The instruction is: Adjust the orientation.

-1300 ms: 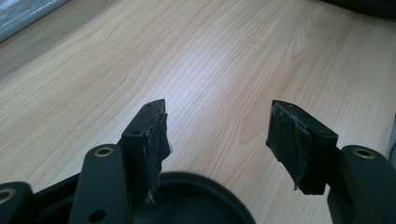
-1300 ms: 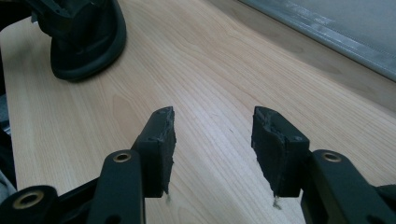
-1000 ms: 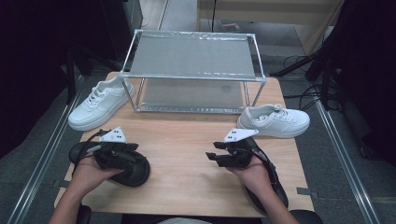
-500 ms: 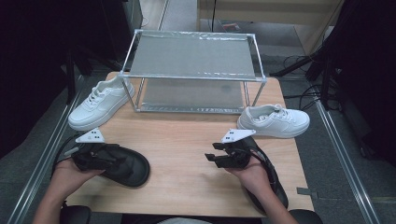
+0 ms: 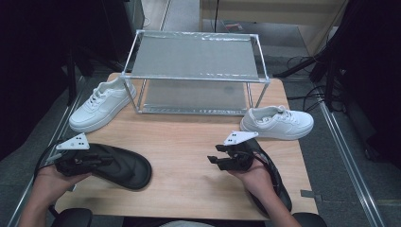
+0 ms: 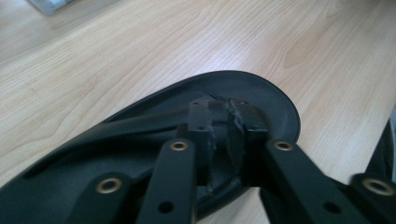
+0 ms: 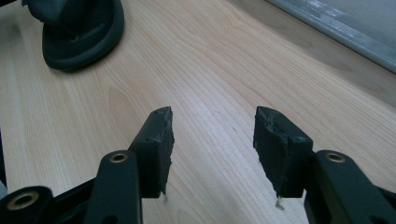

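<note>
Left gripper (image 6: 219, 135) fingers clamp a black slipper (image 5: 120, 165) on the worktop (image 5: 189, 142), right gripper (image 7: 212, 135) fingers wide; white sneakers (image 5: 100, 104) flank a metal rack (image 5: 196, 71) behind.

1. The left gripper (image 5: 87, 161) and the right gripper (image 5: 222, 158) are black, each topped by a grey three-cornered plate with dark dots.
2. Brass-coloured rivets stud the jaw links.
3. The black pads (image 7: 161, 135) look ragged at their edges.
</note>
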